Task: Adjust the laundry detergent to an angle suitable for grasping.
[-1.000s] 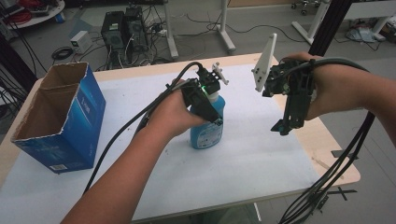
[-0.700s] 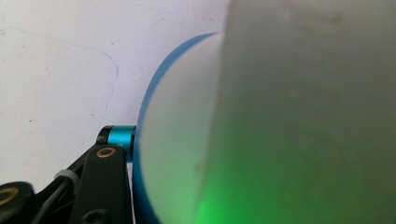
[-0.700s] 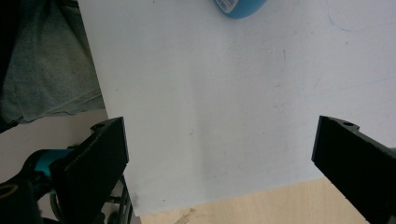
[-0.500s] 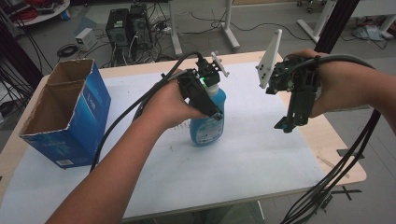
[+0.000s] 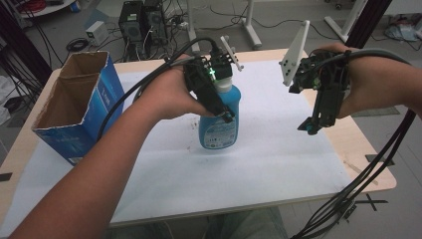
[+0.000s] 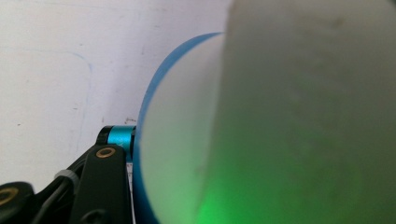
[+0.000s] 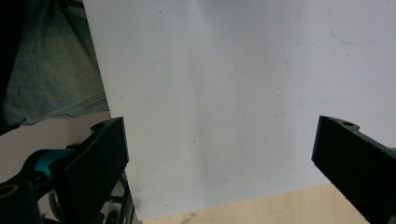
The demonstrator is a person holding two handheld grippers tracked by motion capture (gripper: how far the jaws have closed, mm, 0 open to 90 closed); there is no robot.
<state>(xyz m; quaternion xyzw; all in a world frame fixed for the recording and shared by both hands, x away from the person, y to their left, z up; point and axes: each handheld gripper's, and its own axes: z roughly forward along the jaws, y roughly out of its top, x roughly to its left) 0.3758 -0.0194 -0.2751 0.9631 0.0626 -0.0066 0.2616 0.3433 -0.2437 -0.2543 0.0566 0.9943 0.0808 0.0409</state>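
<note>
Bottle lifted slightly, open box far left

The high view looks forward and down over the bench from the person's side. The left gripper view sits pressed close against the blue bottle, facing the white sheet. The right gripper view looks down on that sheet's edge, away from the bottle.
</note>
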